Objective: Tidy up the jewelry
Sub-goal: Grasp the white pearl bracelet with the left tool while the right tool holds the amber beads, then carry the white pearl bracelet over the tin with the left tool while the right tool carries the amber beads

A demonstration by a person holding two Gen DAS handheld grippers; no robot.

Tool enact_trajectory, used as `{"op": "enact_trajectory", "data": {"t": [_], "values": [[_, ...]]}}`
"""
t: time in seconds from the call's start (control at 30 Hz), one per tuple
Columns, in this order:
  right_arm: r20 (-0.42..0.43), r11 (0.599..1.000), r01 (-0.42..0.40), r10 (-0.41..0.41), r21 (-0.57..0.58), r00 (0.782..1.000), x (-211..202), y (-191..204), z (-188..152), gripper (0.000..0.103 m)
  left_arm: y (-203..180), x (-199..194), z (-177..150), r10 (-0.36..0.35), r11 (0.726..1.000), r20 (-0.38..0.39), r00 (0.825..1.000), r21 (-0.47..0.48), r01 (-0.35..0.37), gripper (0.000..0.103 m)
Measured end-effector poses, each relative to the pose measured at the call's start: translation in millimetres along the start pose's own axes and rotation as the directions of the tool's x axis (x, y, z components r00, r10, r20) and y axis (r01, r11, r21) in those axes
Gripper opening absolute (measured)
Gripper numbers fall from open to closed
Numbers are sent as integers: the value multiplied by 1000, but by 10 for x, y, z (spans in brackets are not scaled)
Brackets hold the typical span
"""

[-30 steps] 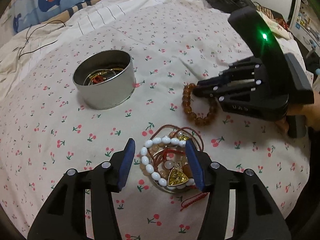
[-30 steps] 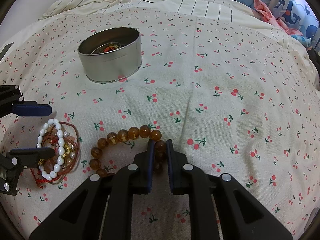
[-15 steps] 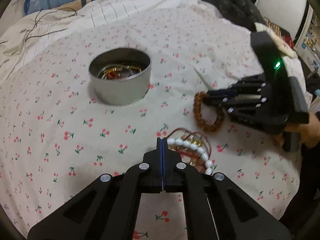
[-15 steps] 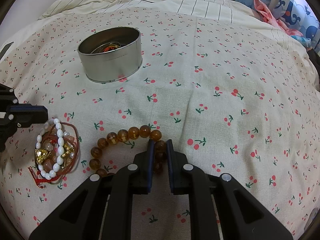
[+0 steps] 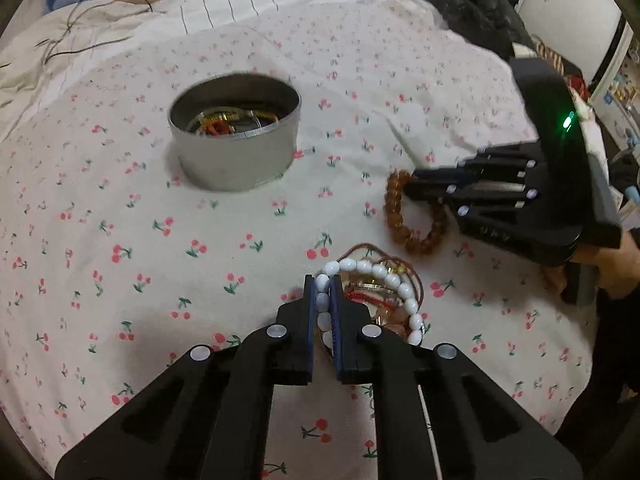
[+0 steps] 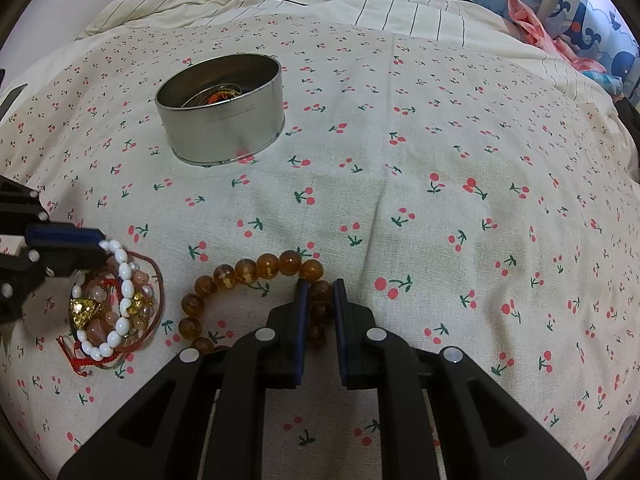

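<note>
Partly hidden: amber bracelet (image 6: 244,276) behind R gripper (image 6: 318,300).

A bed under a cherry-print sheet (image 6: 440,128), with whale-print bedding (image 6: 580,12) and a white wall behind.

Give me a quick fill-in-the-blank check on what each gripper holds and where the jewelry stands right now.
1. The left gripper is shut on the ____ oval-bead bracelet.
2. The right gripper is shut on the round-bead ____ bracelet.
3. The round silver metal tin stands ____ on the cherry-print bedsheet.
4. Both bracelets lie ____ the tin.

Missing words: white; amber; upright; outside
</note>
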State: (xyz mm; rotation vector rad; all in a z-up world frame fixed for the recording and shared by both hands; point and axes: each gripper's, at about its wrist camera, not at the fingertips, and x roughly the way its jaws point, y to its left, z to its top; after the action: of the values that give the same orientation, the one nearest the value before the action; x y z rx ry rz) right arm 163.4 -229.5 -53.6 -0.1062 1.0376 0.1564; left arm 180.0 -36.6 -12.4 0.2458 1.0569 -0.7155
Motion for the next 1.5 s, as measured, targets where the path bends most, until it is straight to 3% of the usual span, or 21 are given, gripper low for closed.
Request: {"op": "enact_trajectory", "data": {"t": [0.3,0.5,0.7,0.87,1.0,1.27,1.33,1.4,1.5], "values": [[6,1000,-15,15,17,1000,-5,-22,-1,13,154,-315,81,-92,991,142,986,-86,105,6],[21,980,-157,155,126,988,-64,-211,9,12,170,-459,98,-162,977,209,965,-103,186,6],[94,927,-306,293,217,952,-199,-377,41,12,121,-630,178,-179,974,255,950,-91,208,6],[170,902,-355,320,247,932,-346,-477,93,12,132,-765,328,-167,973,302,939,-100,206,6],[251,903,-365,309,225,917,-524,-486,146,12,212,-793,558,-145,973,332,932,-125,196,6],[294,904,-368,298,219,908,-601,-523,172,12,506,-447,1006,-148,956,335,930,-194,222,6],[299,905,-366,295,217,907,-613,-522,171,12,555,-312,1076,-118,959,315,942,-208,190,6],[302,908,-361,291,211,908,-629,-515,165,12,604,-92,1135,-21,971,246,969,-225,78,7],[307,913,-355,286,200,908,-630,-494,180,12,657,188,1137,148,966,115,982,-230,-119,7]]}}
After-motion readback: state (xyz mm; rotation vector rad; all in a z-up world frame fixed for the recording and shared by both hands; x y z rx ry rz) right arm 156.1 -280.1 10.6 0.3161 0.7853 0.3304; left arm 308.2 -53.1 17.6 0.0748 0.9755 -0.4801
